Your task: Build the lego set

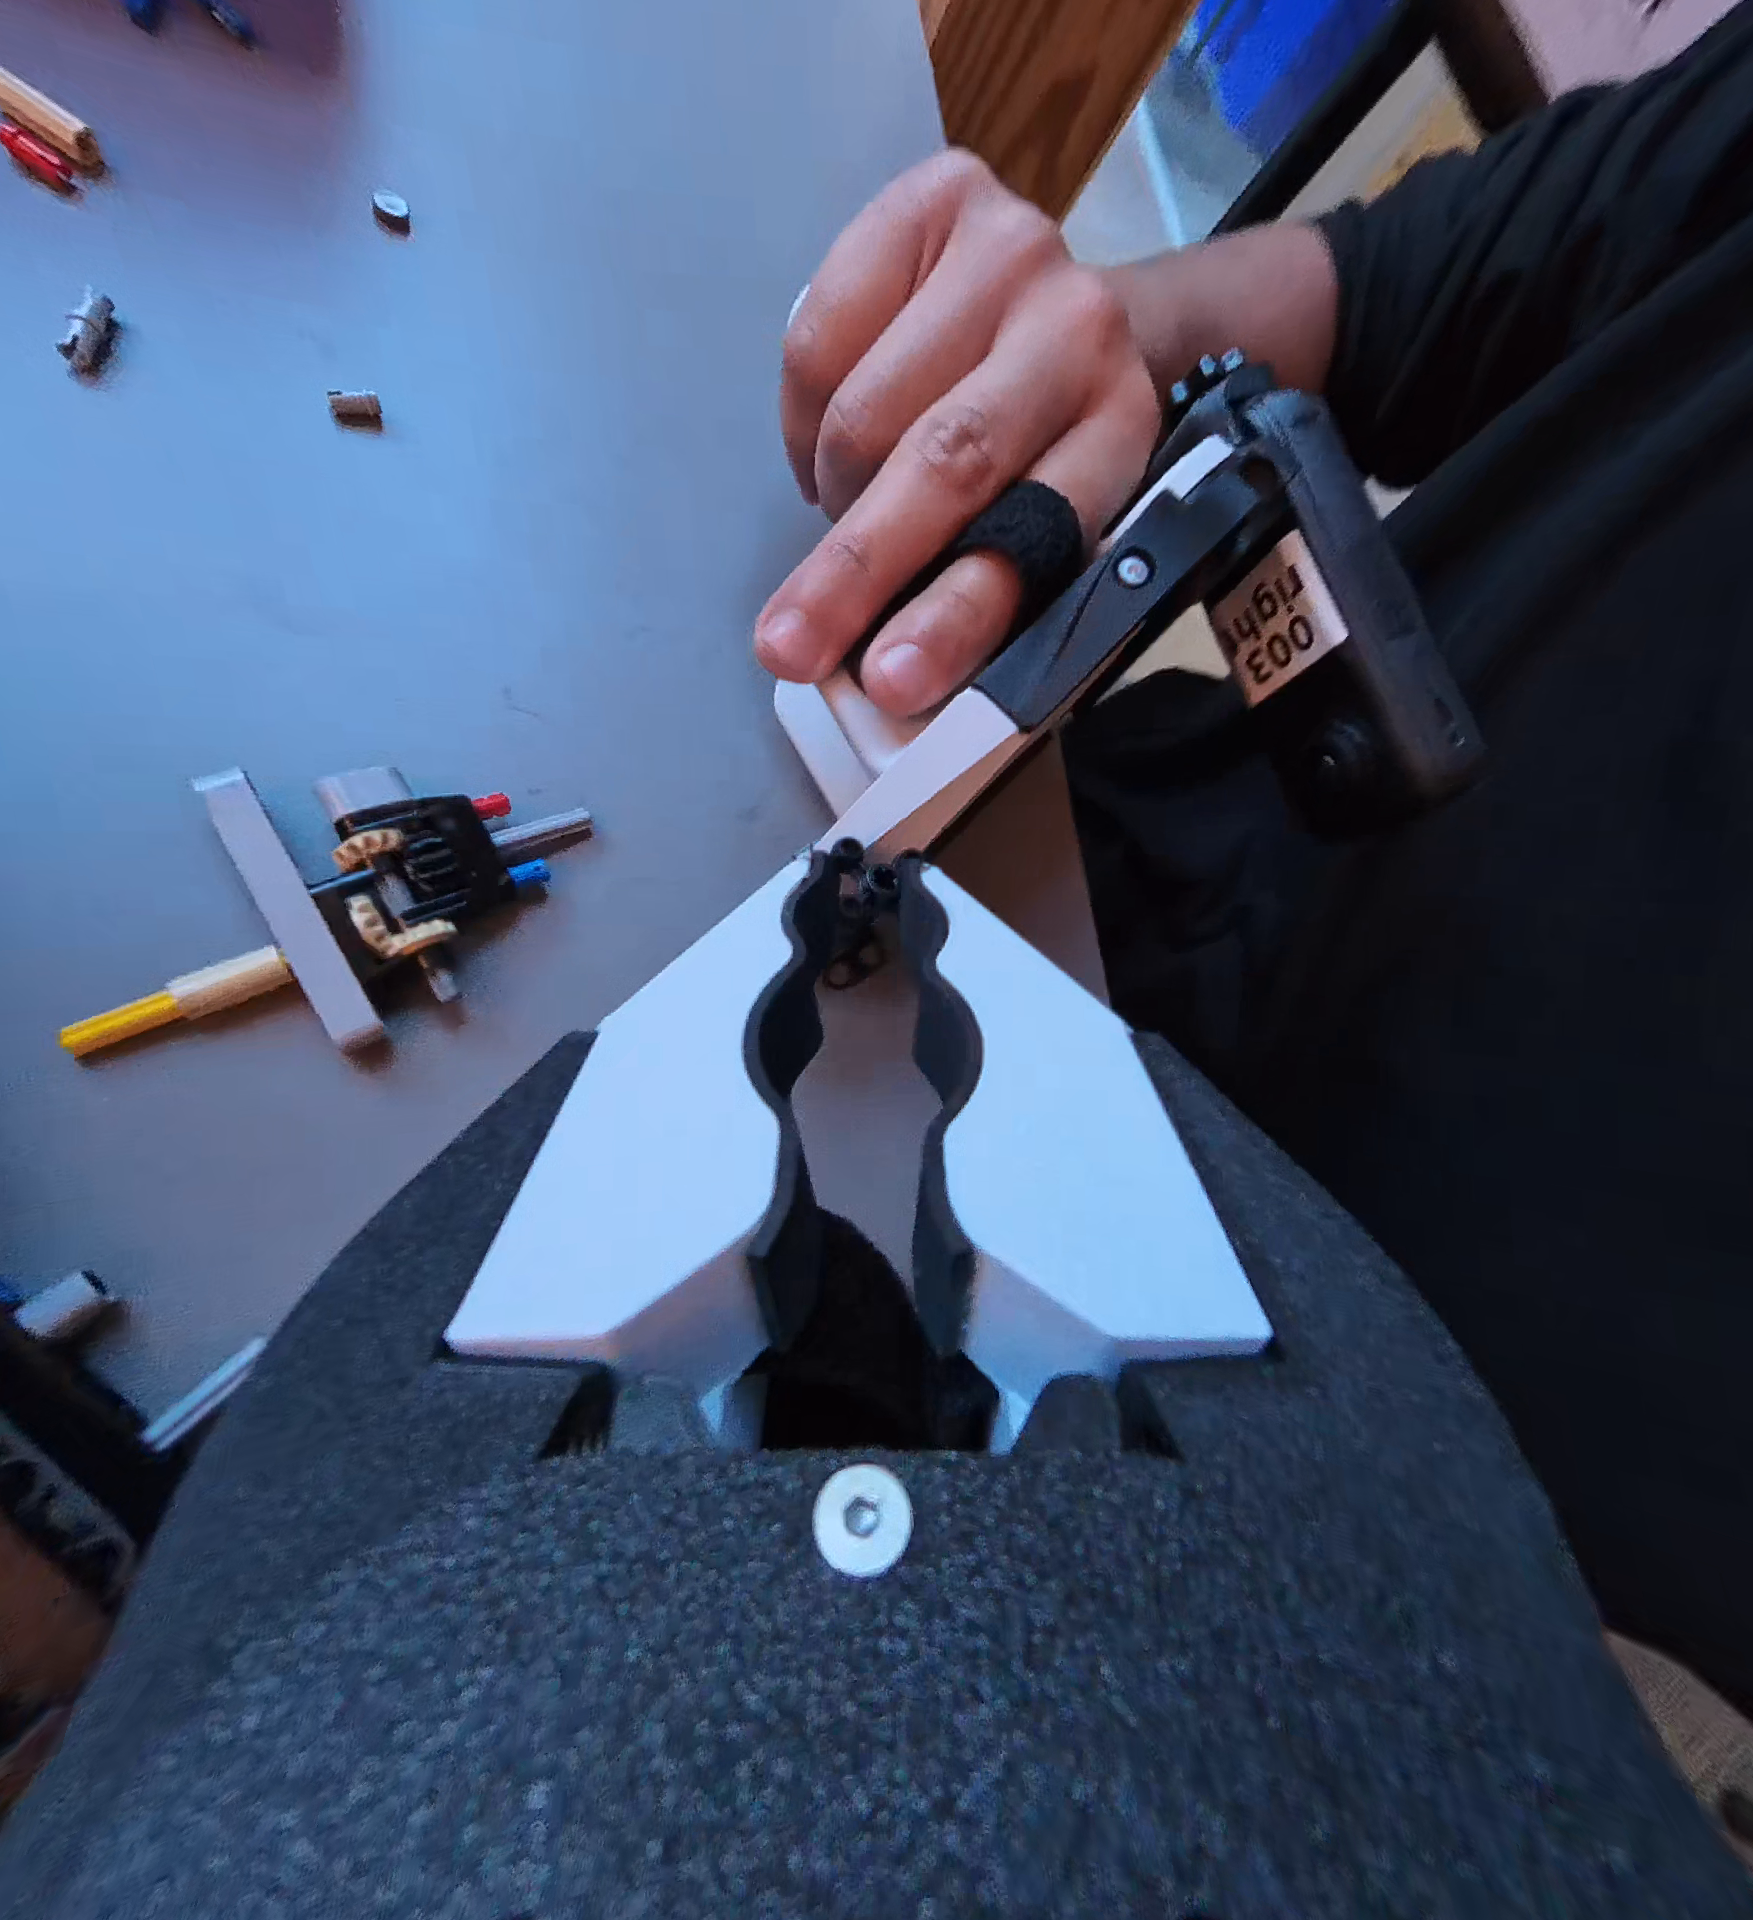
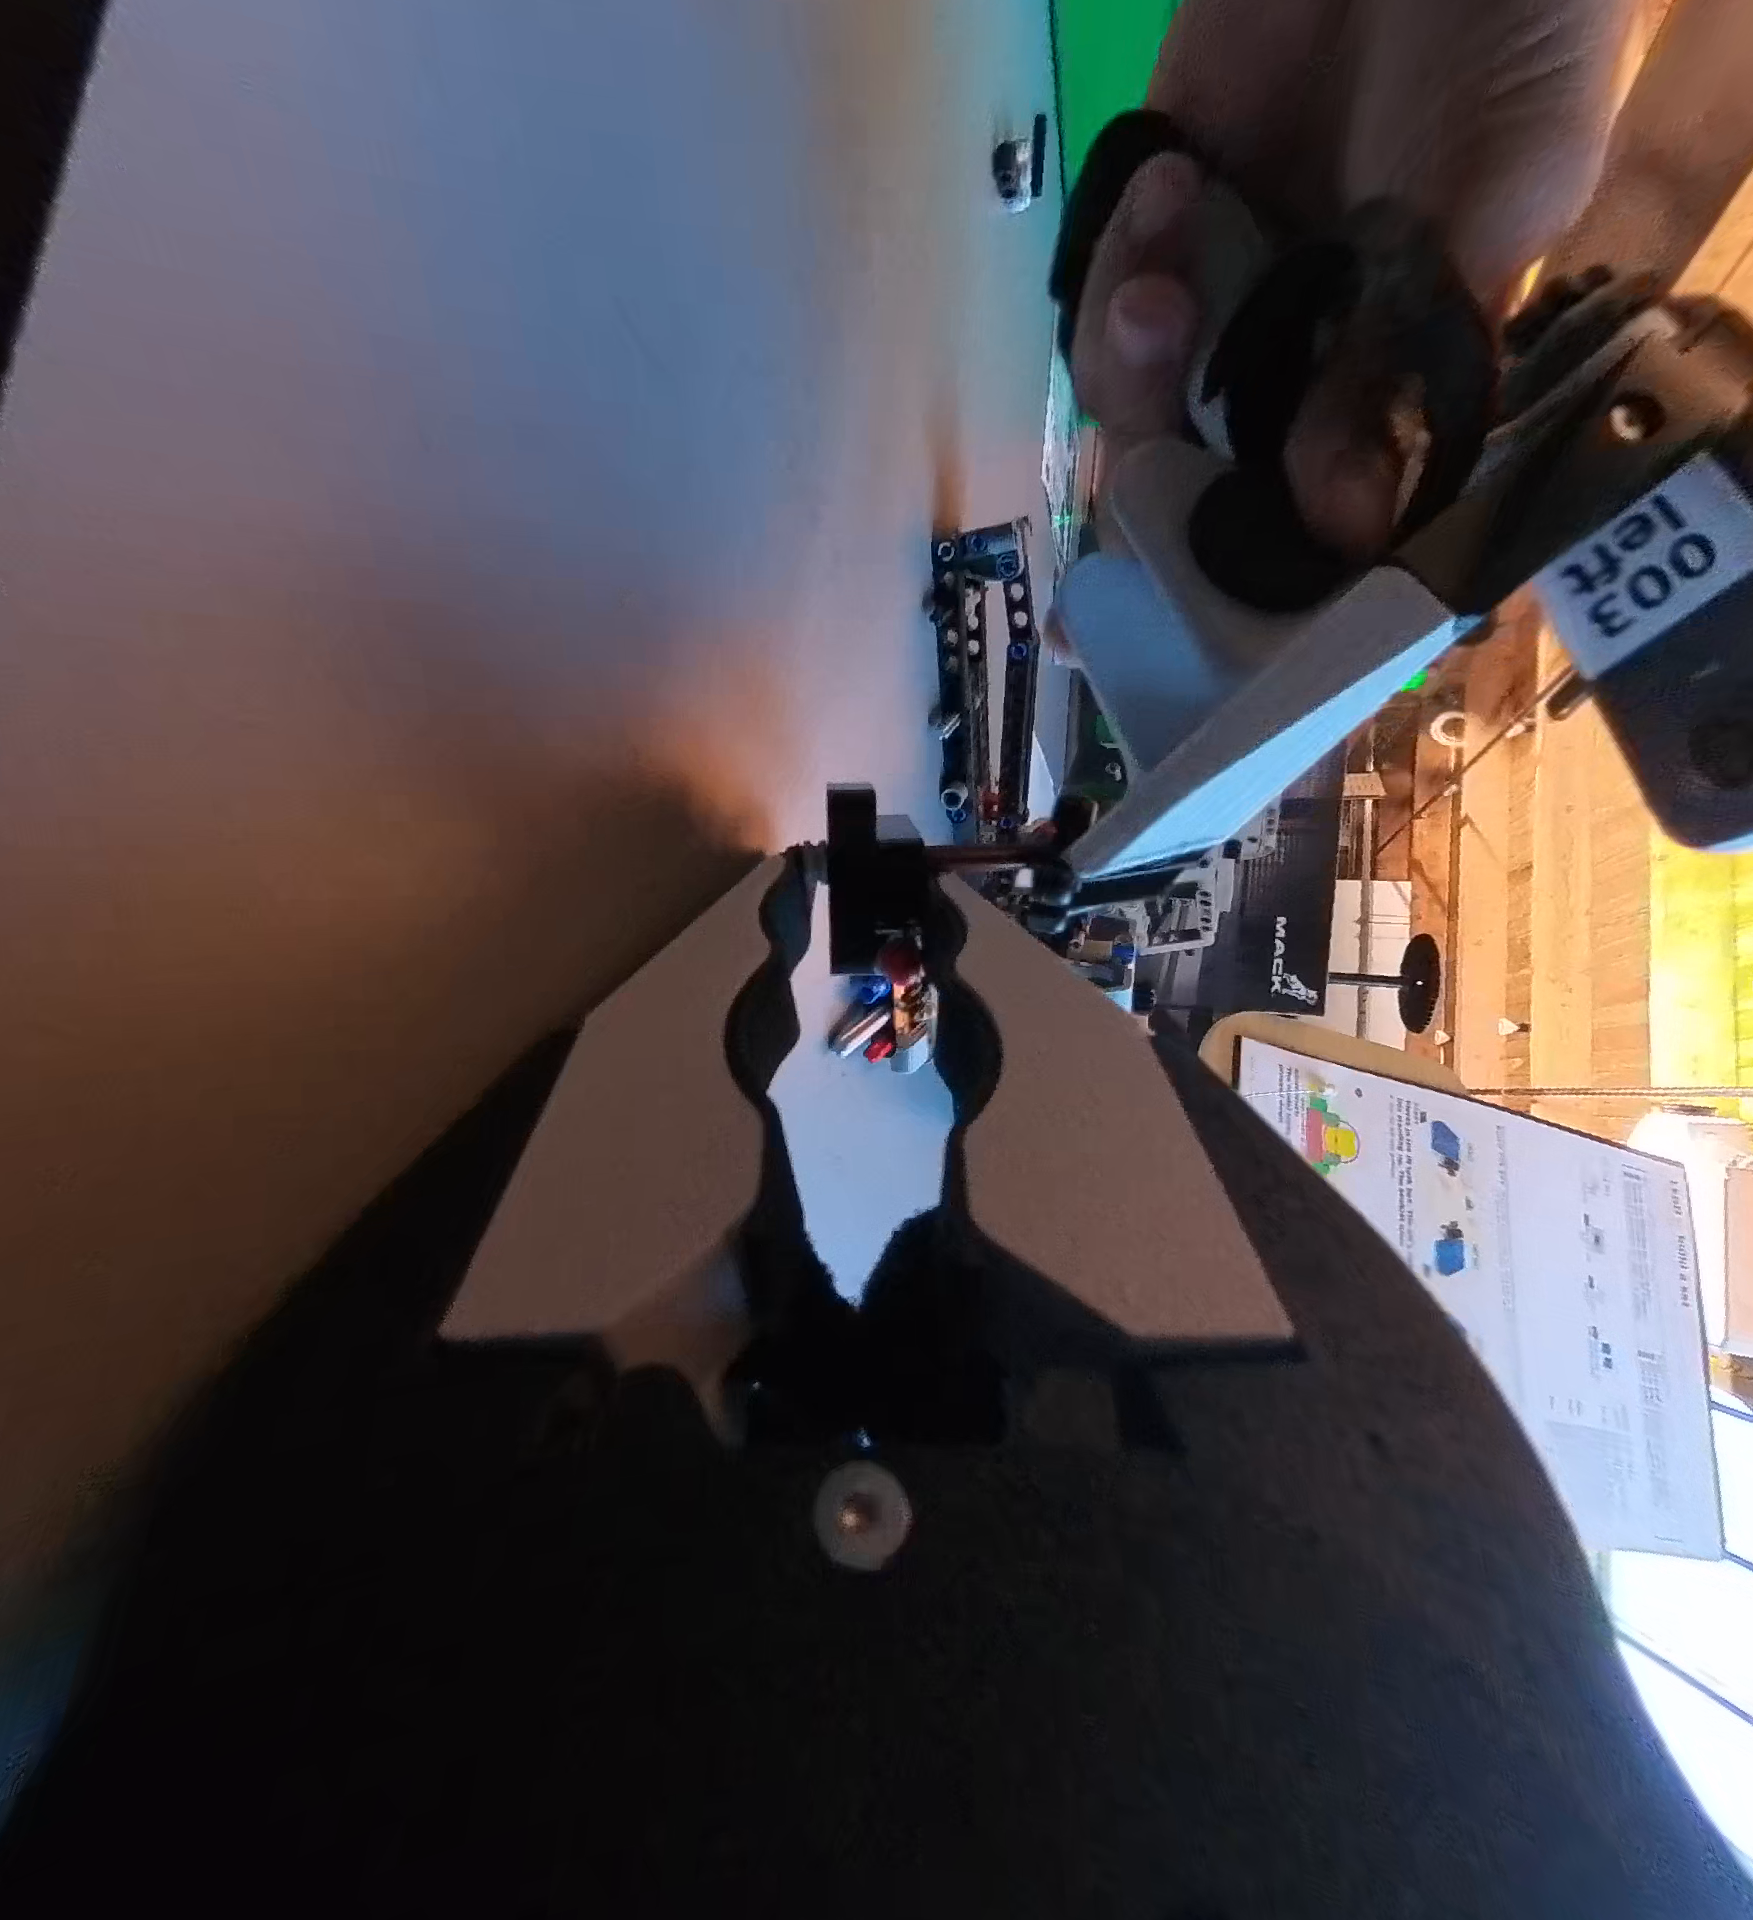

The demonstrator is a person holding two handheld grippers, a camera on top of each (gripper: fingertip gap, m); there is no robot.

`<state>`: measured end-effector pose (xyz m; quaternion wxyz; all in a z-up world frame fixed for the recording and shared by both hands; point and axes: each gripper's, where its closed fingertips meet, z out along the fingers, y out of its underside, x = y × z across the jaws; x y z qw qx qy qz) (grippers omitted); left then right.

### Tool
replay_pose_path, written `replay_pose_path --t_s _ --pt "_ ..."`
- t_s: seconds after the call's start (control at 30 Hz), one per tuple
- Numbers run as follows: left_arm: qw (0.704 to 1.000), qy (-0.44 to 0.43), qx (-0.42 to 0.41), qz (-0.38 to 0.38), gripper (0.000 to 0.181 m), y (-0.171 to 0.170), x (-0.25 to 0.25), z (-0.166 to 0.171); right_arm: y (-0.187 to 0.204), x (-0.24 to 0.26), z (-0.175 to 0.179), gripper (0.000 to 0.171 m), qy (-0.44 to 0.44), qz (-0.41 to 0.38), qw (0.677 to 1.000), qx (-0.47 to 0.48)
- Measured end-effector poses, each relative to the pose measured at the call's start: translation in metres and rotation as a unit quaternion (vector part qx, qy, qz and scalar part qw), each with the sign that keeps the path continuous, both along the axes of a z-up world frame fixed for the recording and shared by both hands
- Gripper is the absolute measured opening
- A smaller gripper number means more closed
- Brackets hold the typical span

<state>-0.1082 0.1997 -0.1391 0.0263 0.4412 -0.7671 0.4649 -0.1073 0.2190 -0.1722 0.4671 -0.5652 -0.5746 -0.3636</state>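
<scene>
My left gripper (image 1: 867,868) is shut on a small black connector piece (image 1: 870,906) at its tips, held above the table. My right gripper (image 2: 867,873) is shut on a black block piece (image 2: 877,894). A thin dark rod (image 2: 986,854) runs from the block to the left gripper (image 2: 1059,868), which meets it tip to tip. The right gripper's white finger (image 1: 934,774) comes in from the upper right, with a hand (image 1: 955,416) on it. A part-built assembly (image 1: 404,883) with a grey beam, black frame, tan gears and yellow axle lies on the table; it also shows in the right wrist view (image 2: 898,1013).
Loose pieces lie on the grey table (image 1: 539,468): a tan and red pair (image 1: 41,125) and small grey bits (image 1: 87,330). A long black beam frame (image 2: 986,675) lies farther off. An instruction sheet (image 2: 1526,1299) stands at the right. A black-sleeved arm (image 1: 1578,312) fills the right side. My two grippers' fingertips are within a few centimetres of each other.
</scene>
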Motion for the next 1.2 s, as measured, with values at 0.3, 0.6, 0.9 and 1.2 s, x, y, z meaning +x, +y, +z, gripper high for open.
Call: replay_pose_path --t_s 0.3,0.6,0.9,1.2 --pt "0.999 0.017 -0.052 0.002 0.009 0.0003 -0.0006 -0.0003 -0.0007 -0.0012 -0.0002 0.020 -0.005 0.006 1.000 0.000" --pt "0.999 -0.025 -0.047 0.009 0.009 0.0000 -0.0013 -0.0006 -0.0013 -0.0014 -0.0005 0.020 -0.002 0.010 1.000 -0.002" --pt "0.999 -0.025 -0.034 0.004 0.009 -0.0023 -0.0040 -0.0009 -0.0023 -0.0032 -0.0004 0.020 -0.002 0.021 1.000 -0.002" --pt "1.000 0.015 -0.016 0.000 0.009 -0.0006 -0.0026 -0.0021 -0.0022 -0.0028 -0.0009 0.020 0.004 0.017 1.000 -0.007"
